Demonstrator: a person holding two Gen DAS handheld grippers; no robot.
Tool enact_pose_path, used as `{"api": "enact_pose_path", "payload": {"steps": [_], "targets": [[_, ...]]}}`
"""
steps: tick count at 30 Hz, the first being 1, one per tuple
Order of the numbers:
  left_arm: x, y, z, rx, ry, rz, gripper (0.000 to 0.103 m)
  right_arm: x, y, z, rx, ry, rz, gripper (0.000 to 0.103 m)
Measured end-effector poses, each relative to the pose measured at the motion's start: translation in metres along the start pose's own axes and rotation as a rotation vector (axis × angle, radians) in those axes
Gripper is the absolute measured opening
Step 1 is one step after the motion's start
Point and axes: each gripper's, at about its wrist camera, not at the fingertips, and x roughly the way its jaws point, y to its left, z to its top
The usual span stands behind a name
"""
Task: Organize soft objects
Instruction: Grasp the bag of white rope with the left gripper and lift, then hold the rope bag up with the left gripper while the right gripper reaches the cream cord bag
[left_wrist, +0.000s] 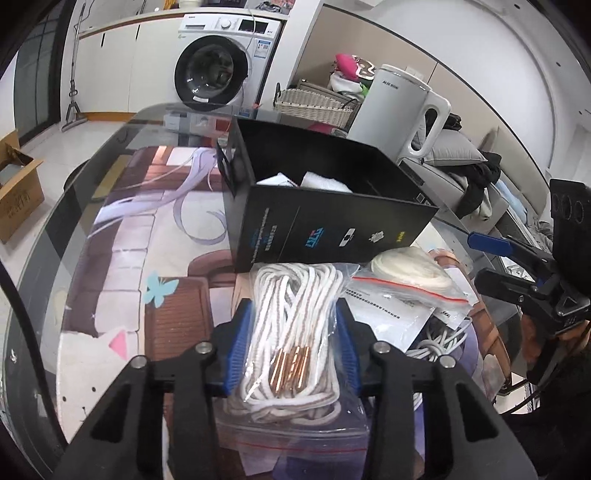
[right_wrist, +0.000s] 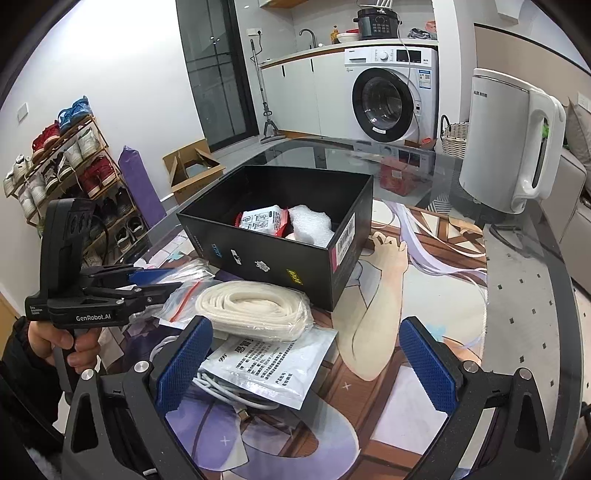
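Note:
My left gripper (left_wrist: 293, 325) is shut on a clear zip bag of white cord with copper tips (left_wrist: 291, 332), held just in front of the open black box (left_wrist: 332, 225). The box (right_wrist: 273, 254) holds a red-and-white packet (right_wrist: 262, 221) and white foam (right_wrist: 312, 225). A second bag of cream cord (right_wrist: 255, 310) lies on the table beside the box, on a white printed pouch (right_wrist: 273, 365) and a white cable (right_wrist: 218, 387). My right gripper (right_wrist: 304, 365) is open and empty above that pile. The left gripper shows at the left of the right wrist view (right_wrist: 147, 284).
A white kettle (right_wrist: 513, 140) stands on the glass table behind the box to the right. The printed mat (right_wrist: 424, 314) covers the table. A wicker basket (left_wrist: 314, 107), washing machine (right_wrist: 391, 99), shoe rack (right_wrist: 62, 173) and cardboard box (right_wrist: 192, 170) stand beyond the table.

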Motion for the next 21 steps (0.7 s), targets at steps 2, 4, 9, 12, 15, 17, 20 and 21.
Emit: {"api": "enact_pose_path", "payload": {"steps": [2,4,9,12,15,17,20,21], "targets": [[-0.003,0.001,0.0,-0.002,-0.009,-0.003,0.039,0.0,0.0,0.0,-0.002,0.0,0.001,0.102],[-0.006,0.0,0.001,-0.002,-0.017,-0.003,0.039,-0.001,0.001,0.0,-0.003,0.0,0.001,0.102],[-0.013,-0.001,0.0,0.001,-0.035,0.002,0.039,0.001,0.003,0.0,0.003,0.006,0.022,0.102],[-0.018,0.0,-0.002,-0.005,-0.049,0.004,0.039,0.003,0.006,0.002,0.0,0.011,0.041,0.102],[-0.021,0.002,-0.002,-0.011,-0.06,0.003,0.039,0.007,0.01,0.004,-0.005,0.024,0.073,0.102],[-0.024,0.003,-0.001,-0.016,-0.071,0.007,0.039,0.012,0.014,0.006,-0.011,0.037,0.091,0.102],[-0.029,0.005,0.0,-0.025,-0.089,0.007,0.039,0.016,0.02,0.009,-0.02,0.044,0.122,0.102],[-0.03,0.005,0.001,-0.025,-0.092,0.008,0.039,0.017,0.023,0.011,-0.025,0.042,0.142,0.102]]}}
